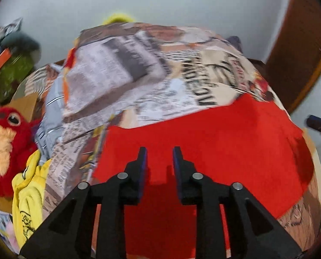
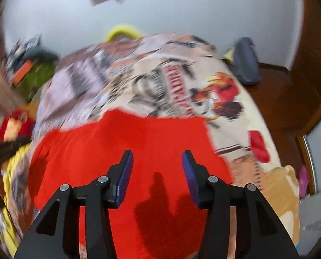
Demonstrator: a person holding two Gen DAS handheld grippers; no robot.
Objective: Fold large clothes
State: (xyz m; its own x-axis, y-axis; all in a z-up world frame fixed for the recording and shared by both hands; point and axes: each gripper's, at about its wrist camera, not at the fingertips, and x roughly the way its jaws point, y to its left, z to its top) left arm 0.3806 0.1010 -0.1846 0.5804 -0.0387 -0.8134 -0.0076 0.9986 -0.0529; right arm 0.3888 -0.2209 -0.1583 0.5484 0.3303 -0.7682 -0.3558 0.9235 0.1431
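a bed carries everything, covered by a blanket printed with newspaper text and cartoon figures, rumpled into folds at its left side. a red garment lies spread flat on the blanket's near part. a yellow printed garment lies crumpled at the left edge, just beside a red plush toy. a dark blue cloth bundle sits by the far right corner.

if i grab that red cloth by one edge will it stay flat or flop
Probably flop: the red cloth lies thin and limp, following the printed bedcover beneath it. It looks light, so one edge should lift easily. Pushed, it would likely bunch and wrinkle rather than slide whole.
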